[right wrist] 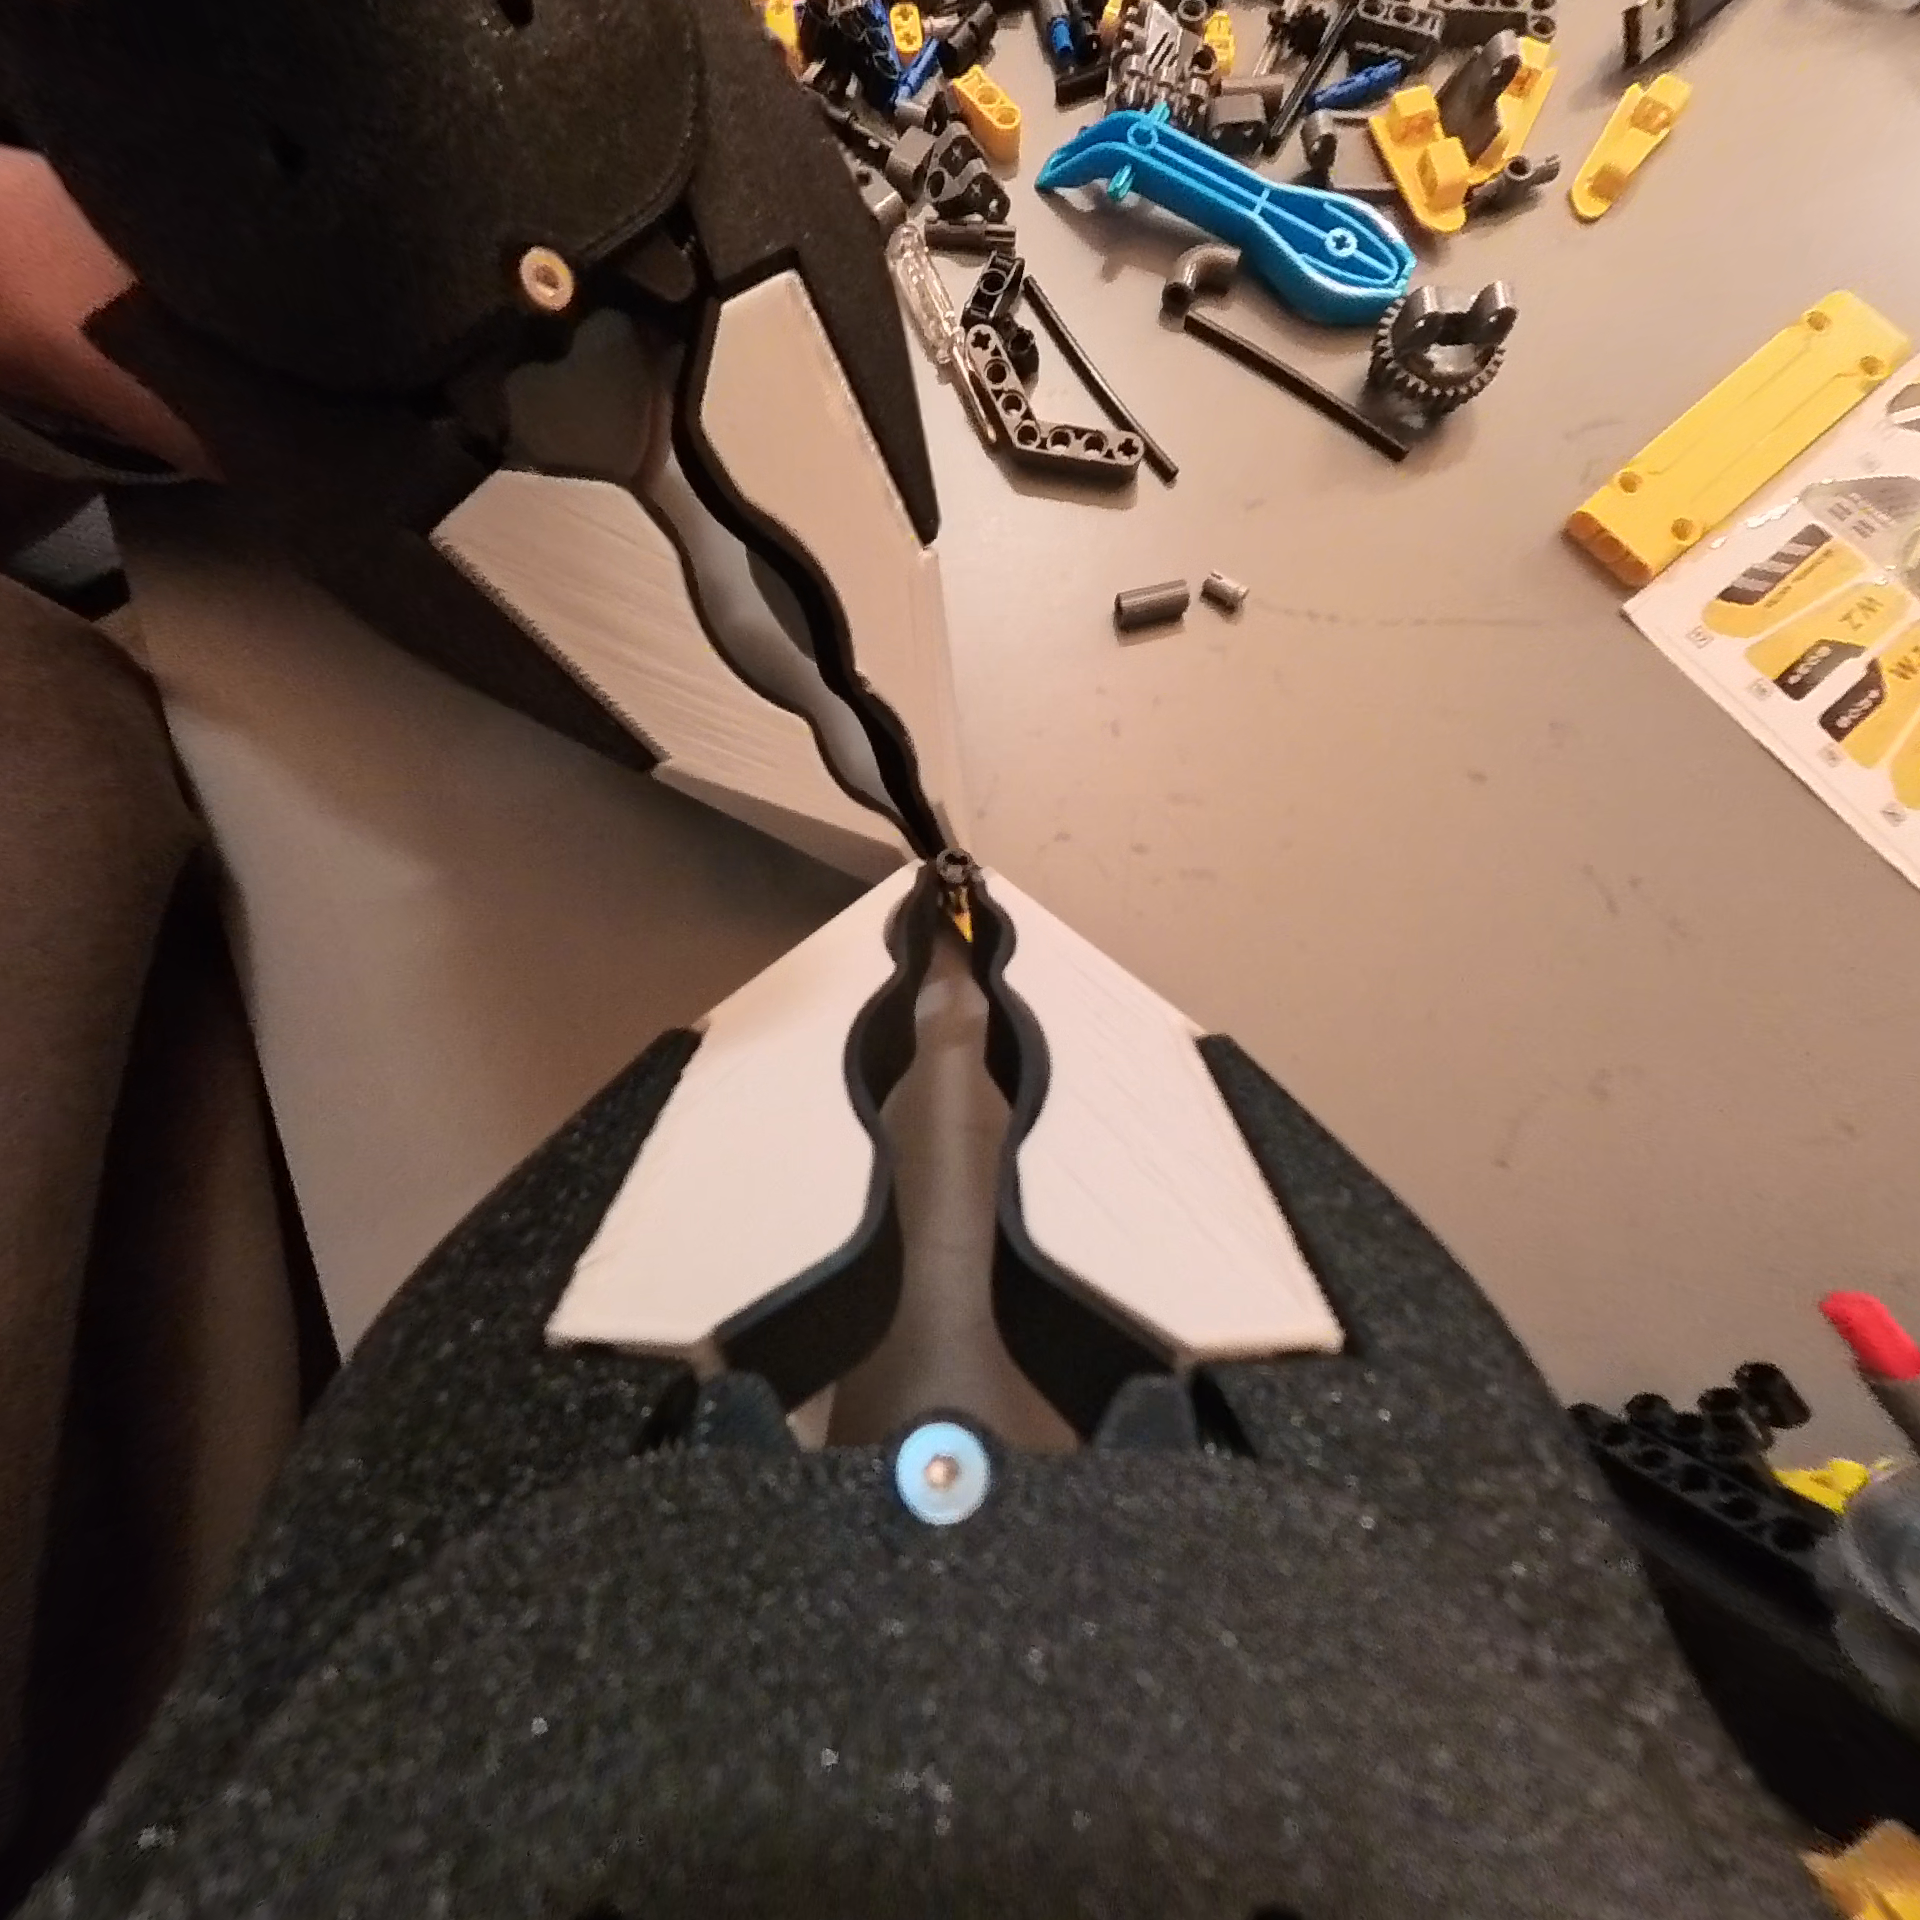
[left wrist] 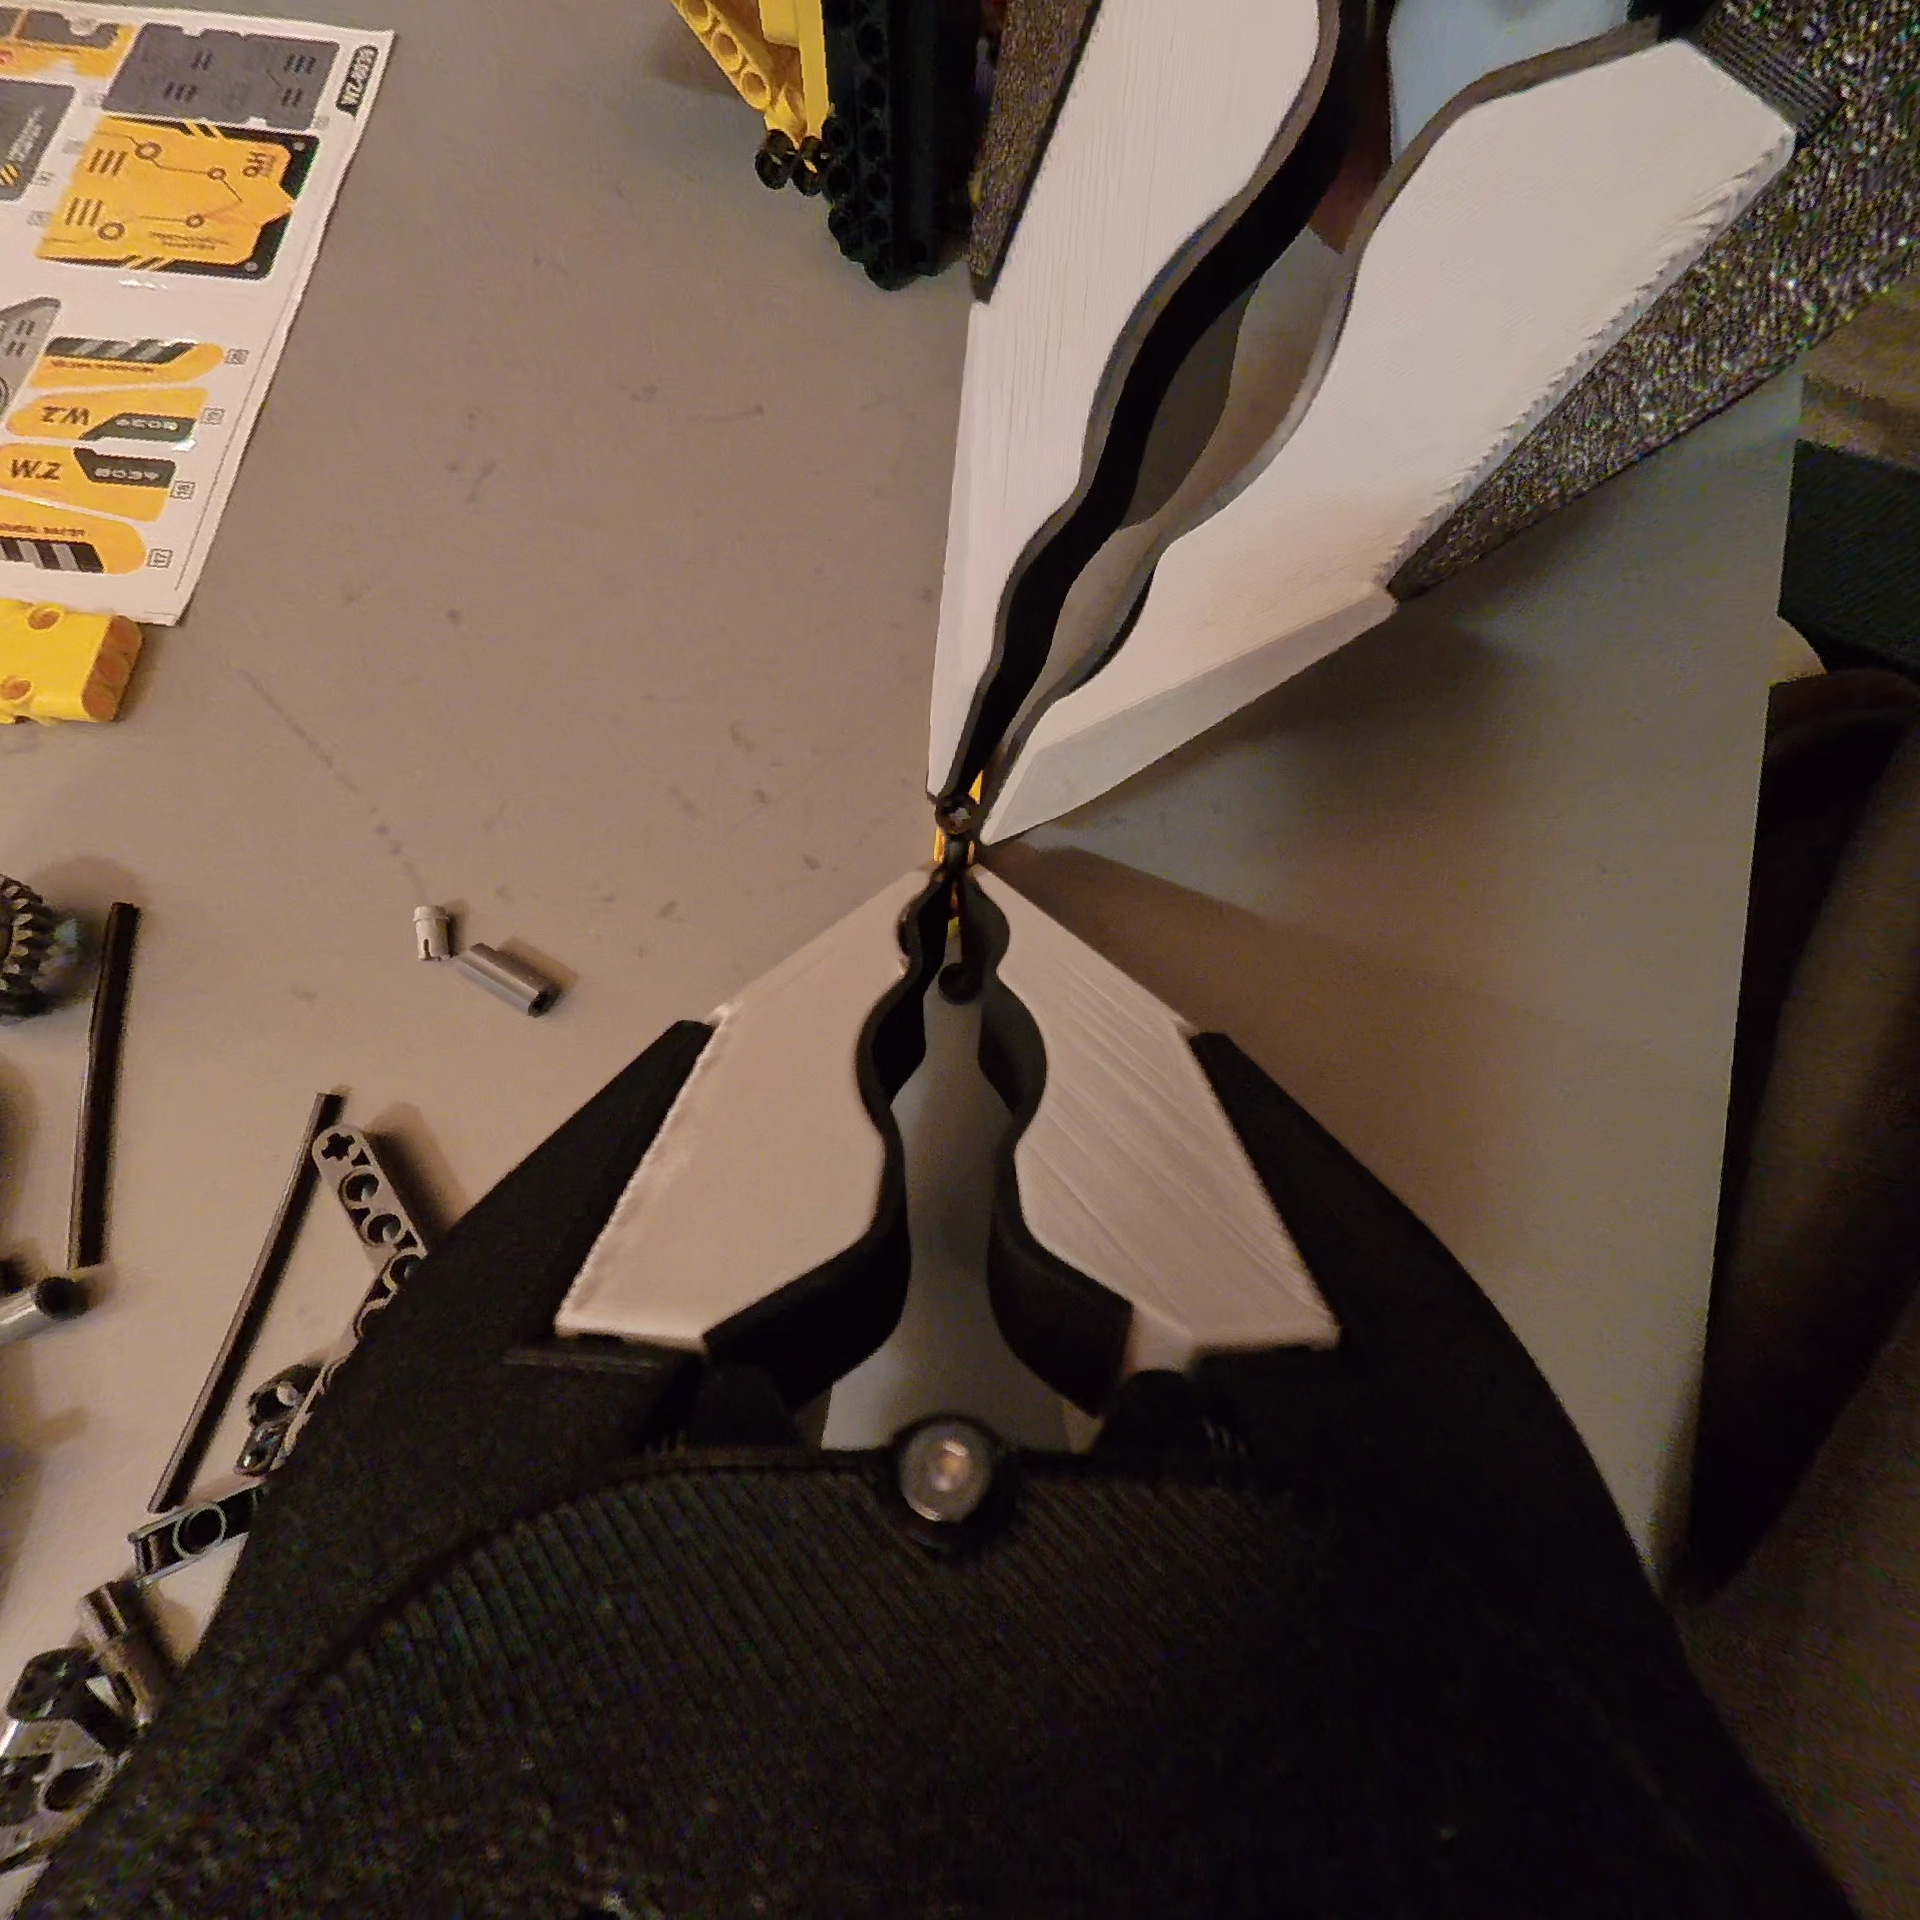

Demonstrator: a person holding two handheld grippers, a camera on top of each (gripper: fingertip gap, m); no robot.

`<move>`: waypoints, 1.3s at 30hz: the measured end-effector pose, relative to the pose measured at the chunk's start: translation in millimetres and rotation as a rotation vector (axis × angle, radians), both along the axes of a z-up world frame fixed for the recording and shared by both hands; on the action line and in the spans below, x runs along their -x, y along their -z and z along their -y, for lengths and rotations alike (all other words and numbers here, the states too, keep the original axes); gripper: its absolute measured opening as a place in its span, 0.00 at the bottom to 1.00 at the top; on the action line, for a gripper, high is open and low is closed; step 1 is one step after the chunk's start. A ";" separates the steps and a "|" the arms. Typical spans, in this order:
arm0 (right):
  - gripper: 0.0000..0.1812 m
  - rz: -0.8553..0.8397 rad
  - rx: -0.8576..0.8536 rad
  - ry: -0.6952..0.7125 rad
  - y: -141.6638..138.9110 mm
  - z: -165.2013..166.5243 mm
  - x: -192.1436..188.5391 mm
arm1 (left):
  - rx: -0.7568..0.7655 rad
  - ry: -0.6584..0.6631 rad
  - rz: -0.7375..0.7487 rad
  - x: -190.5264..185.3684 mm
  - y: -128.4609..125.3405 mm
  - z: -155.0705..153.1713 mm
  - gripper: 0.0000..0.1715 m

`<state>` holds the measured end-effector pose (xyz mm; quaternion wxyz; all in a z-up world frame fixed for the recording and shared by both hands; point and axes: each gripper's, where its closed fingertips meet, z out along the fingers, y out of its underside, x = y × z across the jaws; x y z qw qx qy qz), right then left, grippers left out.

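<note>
My left gripper and my right gripper meet tip to tip just above the grey table, near its edge. Both are shut on one small piece made of a yellow part and a black pin. In the left wrist view the right gripper comes in from the top. In the right wrist view the left gripper comes in from the upper left. The fingers hide most of the piece, so I cannot tell which part each gripper pinches.
A sticker sheet and a yellow panel lie to one side. Two small grey sleeves, a bent black beam, a black gear, a blue tool and loose parts lie beyond. A black-yellow build stands nearby.
</note>
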<state>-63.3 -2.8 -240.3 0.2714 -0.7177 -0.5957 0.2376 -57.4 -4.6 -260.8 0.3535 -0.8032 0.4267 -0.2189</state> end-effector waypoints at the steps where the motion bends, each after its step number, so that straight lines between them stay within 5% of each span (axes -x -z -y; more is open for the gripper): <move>1: 0.03 0.005 -0.009 0.002 0.2 0.3 -0.2 | 0.001 0.001 0.001 0.0 0.1 0.1 0.00; 9: 0.03 0.132 -0.031 -0.055 4.5 -0.4 -1.8 | -0.008 0.005 -0.006 -0.4 0.2 0.5 0.00; 12: 0.02 0.322 -0.046 -0.143 34.7 6.9 -15.8 | -0.015 0.018 -0.011 -2.5 0.4 1.6 0.00; 19: 0.00 0.277 -0.030 -0.064 25.5 12.0 -18.7 | -0.015 0.020 -0.014 -3.3 0.5 -0.1 0.00; 25: 0.00 -0.032 0.020 0.021 -18.8 5.2 -12.1 | -0.028 0.021 -0.022 -3.1 0.7 0.3 0.00; 30: 0.00 0.001 -0.085 0.014 -5.7 -0.9 -9.3 | -0.025 0.020 -0.019 -3.1 0.7 0.1 0.00; 39: 0.16 0.176 -0.093 -0.185 -12.5 -0.6 -9.0 | 0.000 0.022 -0.003 -3.1 0.7 0.2 0.00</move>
